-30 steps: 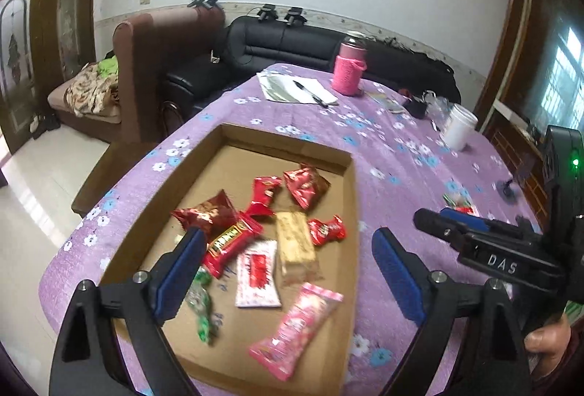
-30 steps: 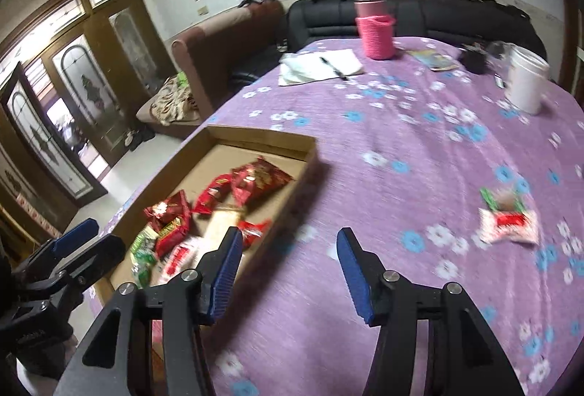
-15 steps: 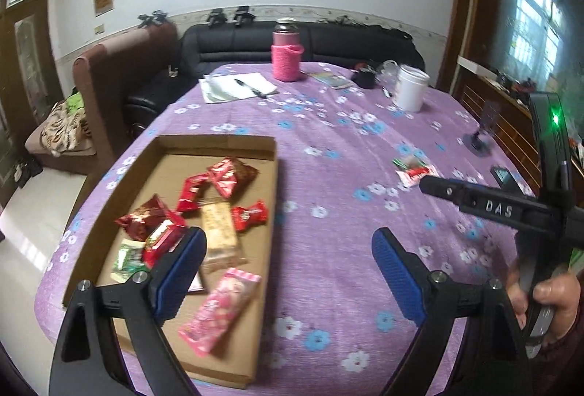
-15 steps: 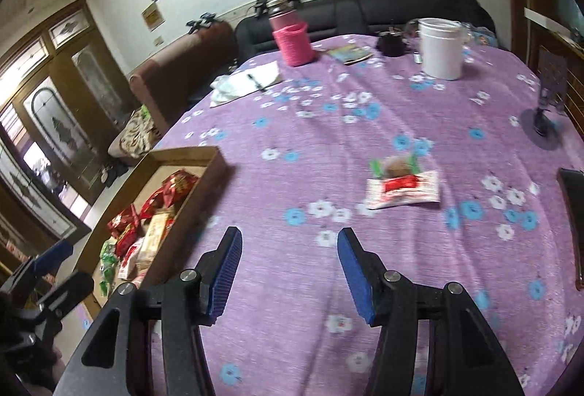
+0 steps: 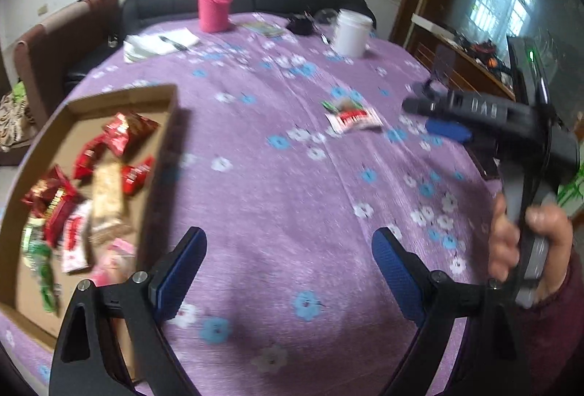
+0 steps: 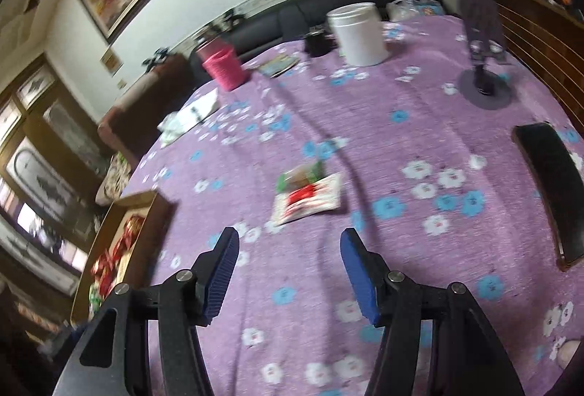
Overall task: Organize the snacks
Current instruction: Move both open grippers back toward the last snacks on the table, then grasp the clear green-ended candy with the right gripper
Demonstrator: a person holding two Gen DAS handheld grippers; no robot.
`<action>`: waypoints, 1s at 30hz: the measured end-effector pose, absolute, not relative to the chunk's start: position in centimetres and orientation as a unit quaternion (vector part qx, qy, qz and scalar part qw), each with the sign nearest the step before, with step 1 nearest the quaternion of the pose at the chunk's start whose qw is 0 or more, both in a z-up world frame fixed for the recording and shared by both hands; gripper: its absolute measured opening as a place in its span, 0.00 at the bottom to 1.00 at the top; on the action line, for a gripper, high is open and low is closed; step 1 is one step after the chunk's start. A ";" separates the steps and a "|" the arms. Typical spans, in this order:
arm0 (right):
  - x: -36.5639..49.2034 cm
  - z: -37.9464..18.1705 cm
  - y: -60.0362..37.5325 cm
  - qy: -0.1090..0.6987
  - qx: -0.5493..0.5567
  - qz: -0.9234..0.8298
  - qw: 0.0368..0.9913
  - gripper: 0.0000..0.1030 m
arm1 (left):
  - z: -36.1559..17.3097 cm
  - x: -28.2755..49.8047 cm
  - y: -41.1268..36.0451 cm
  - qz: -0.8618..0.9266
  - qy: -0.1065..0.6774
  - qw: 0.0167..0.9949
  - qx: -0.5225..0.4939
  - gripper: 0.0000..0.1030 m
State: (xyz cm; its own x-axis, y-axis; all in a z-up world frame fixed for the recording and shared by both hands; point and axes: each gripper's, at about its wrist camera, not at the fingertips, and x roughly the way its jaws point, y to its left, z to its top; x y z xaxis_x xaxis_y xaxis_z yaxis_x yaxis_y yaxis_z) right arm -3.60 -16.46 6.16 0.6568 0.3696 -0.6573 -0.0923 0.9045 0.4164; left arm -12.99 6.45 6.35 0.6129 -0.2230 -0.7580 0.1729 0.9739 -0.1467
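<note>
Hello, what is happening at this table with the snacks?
A person holds a two-finger gripper in each hand and is sorting snacks. Most packets already lie in the cardboard tray. Two are still out on the purple tablecloth: a white and red packet and a small green one touching it. The right gripper points toward them with open, empty jaws. The left gripper is also open and empty.

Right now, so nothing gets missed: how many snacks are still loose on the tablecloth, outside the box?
2, lying together mid-table: a white packet with red print and a small green-ended snack touching its far edge. Nothing else shows, though the fingers hide some cloth.
</note>
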 end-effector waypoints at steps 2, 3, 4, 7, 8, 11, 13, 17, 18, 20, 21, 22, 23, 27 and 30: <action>-3.2 6.0 -17.5 0.394 0.186 0.120 0.892 0.60 | 5.5 -12.7 6.0 -0.118 0.437 0.891 -0.032 0.89; -2.9 5.9 -18.0 0.396 0.192 0.116 0.891 0.60 | 5.1 -12.5 5.8 -0.120 0.441 0.889 -0.033 0.89; -2.7 5.8 -18.2 0.397 0.195 0.114 0.890 0.60 | 4.6 -12.3 5.5 -0.124 0.447 0.885 -0.033 0.89; -1.9 5.3 -18.6 0.404 0.202 0.112 0.885 0.60 | 3.7 -12.3 4.8 -0.131 0.455 0.880 -0.030 0.89; -1.6 5.1 -18.4 0.406 0.199 0.113 0.885 0.60 | 3.4 -12.2 4.6 -0.132 0.457 0.879 -0.029 0.89; -0.2 4.8 -17.2 0.412 0.182 0.124 0.884 0.60 | 2.4 -12.0 4.3 -0.134 0.468 0.873 -0.028 0.89; 1.0 4.9 -16.3 0.415 0.172 0.138 0.883 0.60 | 1.7 -11.9 4.3 -0.134 0.475 0.869 -0.031 0.89; 3.5 4.9 -14.5 0.422 0.145 0.145 0.883 0.60 | 1.6 -12.0 4.2 -0.134 0.471 0.872 -0.028 0.89; 4.1 4.8 -14.2 0.424 0.137 0.143 0.884 0.60 | 1.6 -12.1 4.3 -0.134 0.470 0.872 -0.029 0.89; 5.4 4.4 -13.5 0.431 0.118 0.135 0.884 0.60 | 1.6 -12.2 4.4 -0.141 0.469 0.871 -0.036 0.92; 6.0 4.0 -13.3 0.440 0.114 0.133 0.881 0.60 | 1.6 -12.2 4.6 -0.148 0.468 0.870 -0.043 0.94; 6.4 3.5 -13.1 0.453 0.111 0.136 0.874 0.60 | 1.6 -12.2 4.6 -0.153 0.467 0.870 -0.048 0.97; 6.5 3.1 -12.9 0.464 0.112 0.144 0.867 0.60 | 1.6 -12.2 4.8 -0.161 0.466 0.868 -0.054 1.00; 4.6 2.6 -11.7 0.495 0.168 0.269 0.809 0.60 | 1.6 -12.3 5.0 -0.169 0.465 0.867 -0.063 1.00; 2.8 4.2 -11.8 0.473 0.191 0.347 0.787 0.60 | 1.6 -12.3 4.6 -0.168 0.467 0.867 -0.052 1.00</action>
State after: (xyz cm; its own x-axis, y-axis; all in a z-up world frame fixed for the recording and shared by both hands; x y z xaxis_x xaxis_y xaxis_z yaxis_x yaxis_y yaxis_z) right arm 2.80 -11.75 4.20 0.3119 0.7268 -0.6120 -0.3660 0.6863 0.6285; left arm -12.32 4.63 1.57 0.5085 -0.3395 -0.7913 0.2418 0.9383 -0.2472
